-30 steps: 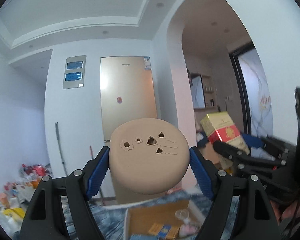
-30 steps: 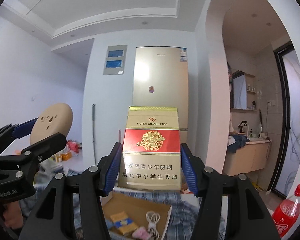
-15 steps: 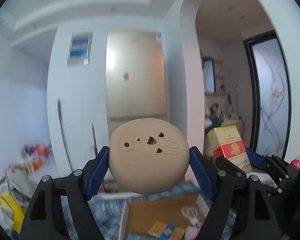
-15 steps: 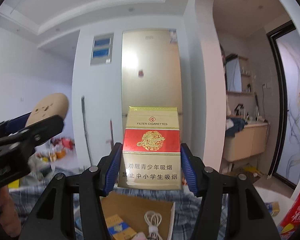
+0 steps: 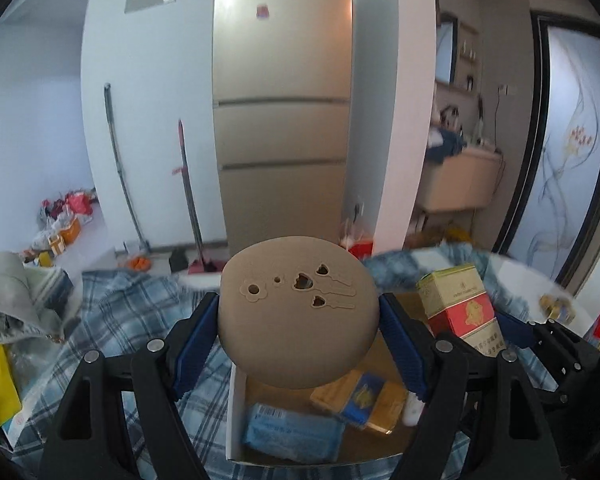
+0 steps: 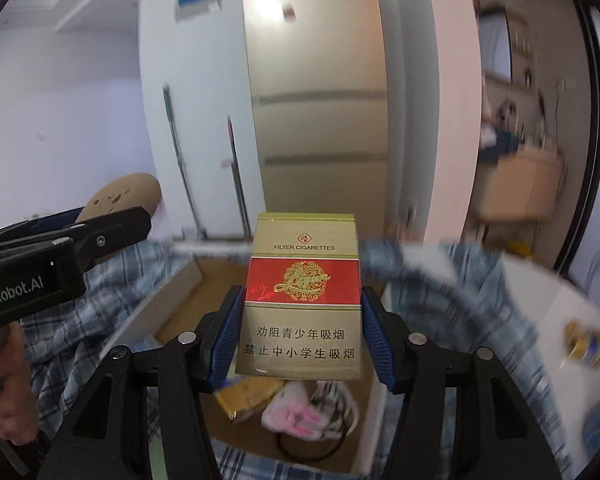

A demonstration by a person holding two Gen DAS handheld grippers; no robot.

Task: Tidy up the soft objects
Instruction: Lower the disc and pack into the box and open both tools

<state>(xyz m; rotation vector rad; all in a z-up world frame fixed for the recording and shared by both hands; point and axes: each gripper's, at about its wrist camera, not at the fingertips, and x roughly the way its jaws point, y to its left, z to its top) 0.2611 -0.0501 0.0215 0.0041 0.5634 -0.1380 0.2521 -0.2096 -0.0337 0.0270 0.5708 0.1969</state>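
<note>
Left wrist view: the left gripper (image 5: 299, 320) stands fairly wide, its ribbed blue pads (image 5: 194, 340) pressed against both sides of a round tan cushion (image 5: 298, 316), smooth and matte, with small flower and heart cutouts on its face. The cushion hangs above an open cardboard box (image 5: 236, 412), white outside and brown inside, which sits on a blue plaid cloth (image 5: 112, 320). In the box lie a blue crinkly packet (image 5: 292, 436) and a yellow and blue pack (image 5: 360, 400). To the right, the right gripper (image 5: 460, 326) grips a cigarette pack (image 5: 458, 306).

Right wrist view: the right gripper (image 6: 300, 328), about half spread, pinches the glossy gold and red cigarette pack (image 6: 300, 300) upright between its blue pads (image 6: 228, 336) (a stiff rectangular carton), above the box (image 6: 152, 312). Beneath it in the box show a pink and white soft bundle (image 6: 296, 412) and a dark cord loop (image 6: 308, 450). At left, the left gripper (image 6: 96, 226) carries the cushion (image 6: 122, 196), with a hand (image 6: 10, 392) on its handle.
</note>
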